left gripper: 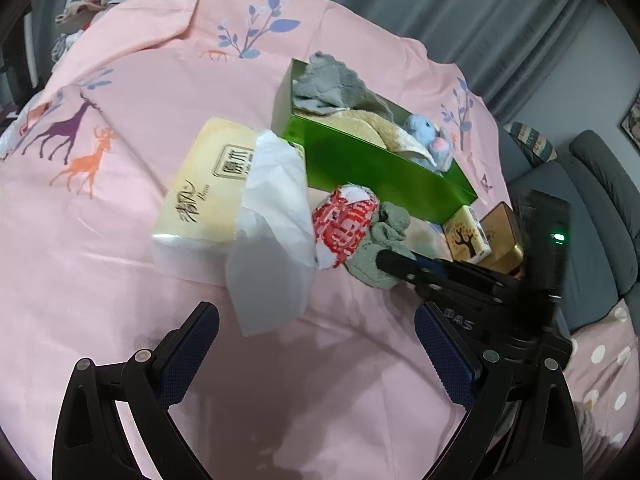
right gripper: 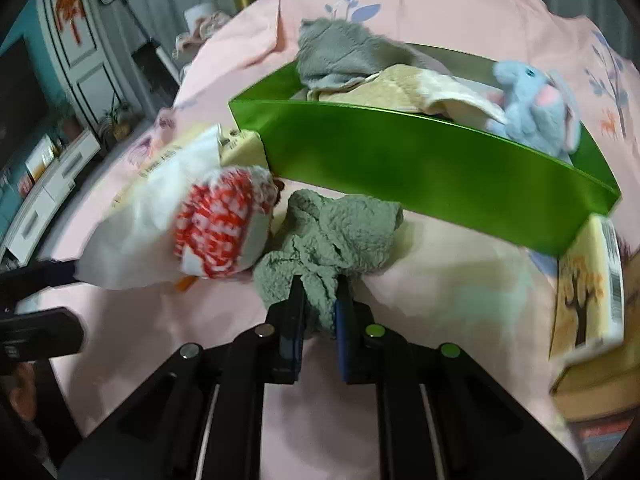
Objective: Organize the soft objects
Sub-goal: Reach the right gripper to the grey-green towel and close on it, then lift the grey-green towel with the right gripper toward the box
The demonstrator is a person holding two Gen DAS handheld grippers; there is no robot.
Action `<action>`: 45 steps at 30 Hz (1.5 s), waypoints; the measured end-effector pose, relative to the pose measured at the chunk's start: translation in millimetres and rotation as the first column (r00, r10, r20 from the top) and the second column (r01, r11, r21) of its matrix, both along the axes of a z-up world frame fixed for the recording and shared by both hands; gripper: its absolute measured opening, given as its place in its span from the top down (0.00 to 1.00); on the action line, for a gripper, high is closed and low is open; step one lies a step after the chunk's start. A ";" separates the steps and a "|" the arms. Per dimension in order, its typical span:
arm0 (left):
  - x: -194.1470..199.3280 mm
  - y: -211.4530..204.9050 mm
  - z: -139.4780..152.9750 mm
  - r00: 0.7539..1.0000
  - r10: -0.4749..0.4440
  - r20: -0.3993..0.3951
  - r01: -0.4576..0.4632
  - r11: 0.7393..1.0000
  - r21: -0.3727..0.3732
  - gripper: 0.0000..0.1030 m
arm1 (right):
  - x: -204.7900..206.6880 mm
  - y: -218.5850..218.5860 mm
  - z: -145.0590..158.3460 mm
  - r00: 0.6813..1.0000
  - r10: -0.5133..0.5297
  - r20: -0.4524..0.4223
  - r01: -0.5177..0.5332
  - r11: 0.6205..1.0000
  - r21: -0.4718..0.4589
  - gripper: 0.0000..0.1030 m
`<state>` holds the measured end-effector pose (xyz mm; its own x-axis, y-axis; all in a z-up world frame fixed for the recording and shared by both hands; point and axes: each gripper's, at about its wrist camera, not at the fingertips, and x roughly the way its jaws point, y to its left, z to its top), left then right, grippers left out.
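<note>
Pink sheet (right gripper: 460, 280); right gripper (right gripper: 320, 300) pinching green cloth (right gripper: 340, 232)

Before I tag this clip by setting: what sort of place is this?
Most likely a home living room. A grey sofa sits beside a surface covered by a pink deer-print sheet, grey curtains hang behind it, and the right wrist view shows a low white cabinet against the wall.

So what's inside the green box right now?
The green box holds a grey towel, a cream towel and a blue plush toy. Its near wall and these items hide the bottom, so anything beneath them can't be seen.
</note>
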<state>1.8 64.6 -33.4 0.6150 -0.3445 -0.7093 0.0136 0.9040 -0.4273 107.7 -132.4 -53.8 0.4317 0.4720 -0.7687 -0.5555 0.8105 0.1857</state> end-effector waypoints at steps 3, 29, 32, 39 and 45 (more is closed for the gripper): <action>0.9 -7.1 -1.4 1.000 -0.024 -0.008 0.023 1.000 -0.008 0.05 | -21.2 -19.4 7.7 1.000 0.004 -0.002 -0.004 0.999 0.034 0.88; 28.9 -134.2 -15.3 0.946 -0.318 -0.056 0.321 0.946 0.046 0.05 | -99.9 -109.8 5.2 0.997 -0.063 -0.053 0.067 0.996 0.067 0.32; 27.5 -138.2 -18.6 0.944 -0.324 -0.062 0.328 0.943 0.056 0.16 | -104.0 -106.1 2.5 0.998 -0.041 -0.039 0.043 0.998 0.051 0.33; 26.6 -139.2 -24.7 0.930 -0.355 -0.093 0.357 0.934 0.014 0.63 | -106.4 -99.6 -1.6 1.000 -0.015 -0.023 0.016 1.000 0.020 0.47; 23.3 -136.9 -28.8 0.922 -0.372 -0.110 0.367 0.928 -0.064 0.86 | -107.5 -97.1 -4.2 1.000 -0.017 -0.021 0.017 1.000 0.006 0.78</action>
